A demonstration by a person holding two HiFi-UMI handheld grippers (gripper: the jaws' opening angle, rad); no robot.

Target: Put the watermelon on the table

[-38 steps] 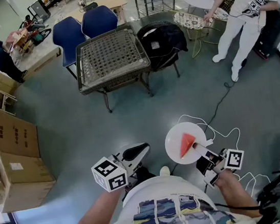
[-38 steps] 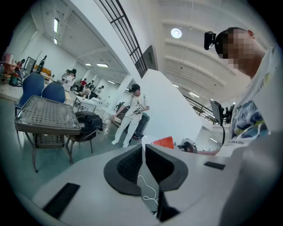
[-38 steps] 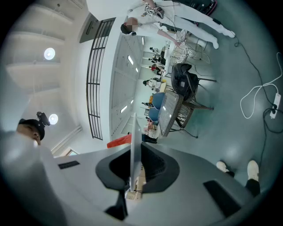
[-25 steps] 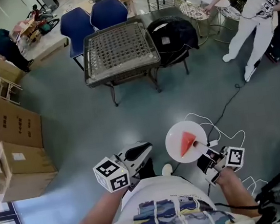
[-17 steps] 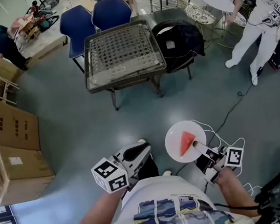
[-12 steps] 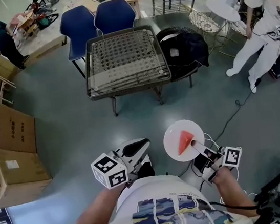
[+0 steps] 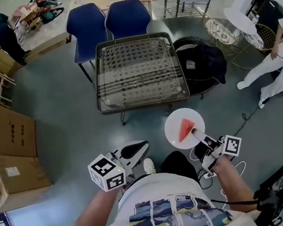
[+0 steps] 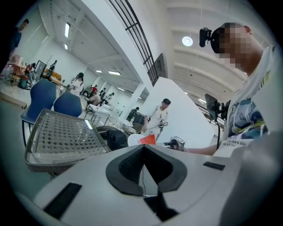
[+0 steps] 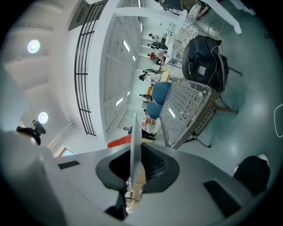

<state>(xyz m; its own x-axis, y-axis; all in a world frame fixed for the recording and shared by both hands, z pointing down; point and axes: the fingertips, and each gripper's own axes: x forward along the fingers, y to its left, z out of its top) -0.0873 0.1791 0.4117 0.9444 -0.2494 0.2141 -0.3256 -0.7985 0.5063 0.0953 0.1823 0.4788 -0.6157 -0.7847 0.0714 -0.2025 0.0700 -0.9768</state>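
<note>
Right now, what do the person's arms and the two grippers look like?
Both the left gripper and right gripper have pale grey shells with black pads. Each carries a white cube printed with black square markers. The person wears a white short-sleeved T-shirt with a blue-and-yellow print.

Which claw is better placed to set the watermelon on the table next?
Right. The right claw is shut on the rim of the plate that carries the watermelon slice, just short of the table. The left claw is shut with nothing in it.
</note>
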